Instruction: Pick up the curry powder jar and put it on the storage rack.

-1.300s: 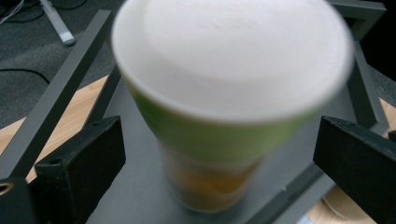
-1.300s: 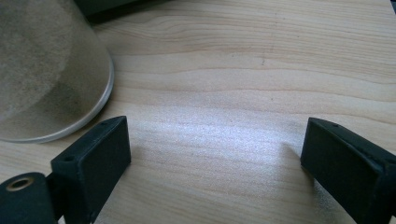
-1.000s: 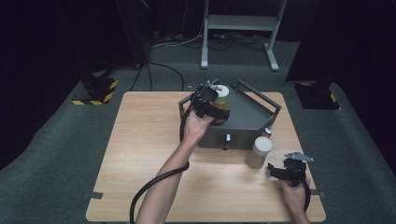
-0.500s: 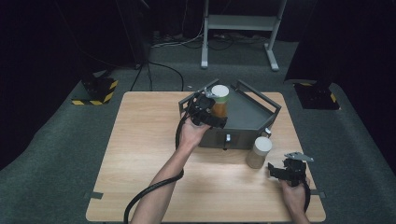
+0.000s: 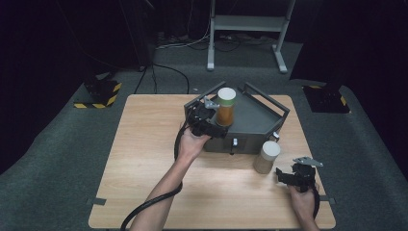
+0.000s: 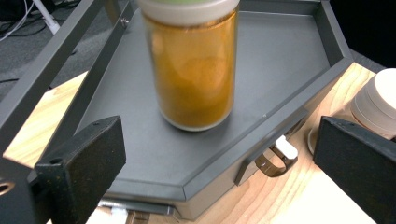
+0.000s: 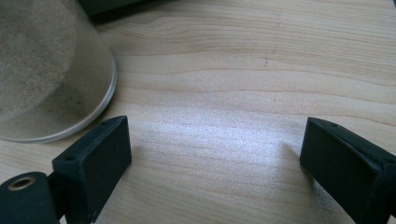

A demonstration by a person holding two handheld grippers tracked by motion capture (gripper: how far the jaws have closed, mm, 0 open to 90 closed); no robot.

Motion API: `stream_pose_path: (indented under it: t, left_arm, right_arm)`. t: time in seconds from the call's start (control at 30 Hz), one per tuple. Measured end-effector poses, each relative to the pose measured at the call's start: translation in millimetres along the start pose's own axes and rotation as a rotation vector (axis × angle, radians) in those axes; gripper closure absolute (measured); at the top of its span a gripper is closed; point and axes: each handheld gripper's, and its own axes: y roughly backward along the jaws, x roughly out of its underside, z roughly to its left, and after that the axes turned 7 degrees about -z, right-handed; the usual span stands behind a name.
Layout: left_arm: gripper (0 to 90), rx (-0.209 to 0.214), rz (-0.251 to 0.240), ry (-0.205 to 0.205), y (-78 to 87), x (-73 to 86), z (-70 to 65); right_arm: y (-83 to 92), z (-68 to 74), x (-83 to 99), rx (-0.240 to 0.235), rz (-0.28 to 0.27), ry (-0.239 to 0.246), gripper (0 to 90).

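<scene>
**Amber jar on the grey tray, both grippers apart and empty**

High view: a wooden table [image 5: 144,159] carries a grey tray [image 5: 255,118] near its far edge. An amber jar [image 5: 225,107] stands upright at the tray's left side. The left gripper [image 5: 208,126] sits just beside it. A pale jar [image 5: 266,157] stands on the wood in front of the tray's near right corner. The right gripper [image 5: 288,177] rests near the table's near right corner, probably just off the wood.

Left gripper view: jaws wide apart, the amber jar between and beyond them, untouched.

Right gripper view: jaws spread over bare wood, the pale jar just beside the left one.
</scene>
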Motion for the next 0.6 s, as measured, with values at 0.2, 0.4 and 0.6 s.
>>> stream_pose_path:
  t: [0.2,0.4,0.6]
  left_arm:
    - [2.7,-0.017,-0.015,0.011,10.8,19.1,2.1]
    - [2.9,-0.015,-0.021,0.039,15.1,36.0,3.2]
    - [3.1,-0.016,-0.028,0.055,14.7,49.4,2.3]
  right_arm:
    - [0.0,0.0,-0.1,0.000,0.000,0.000,8.2]
    - [0.0,0.0,-0.1,0.000,0.000,0.000,8.2]
    - [0.0,0.0,-0.1,0.000,0.000,0.000,8.2]
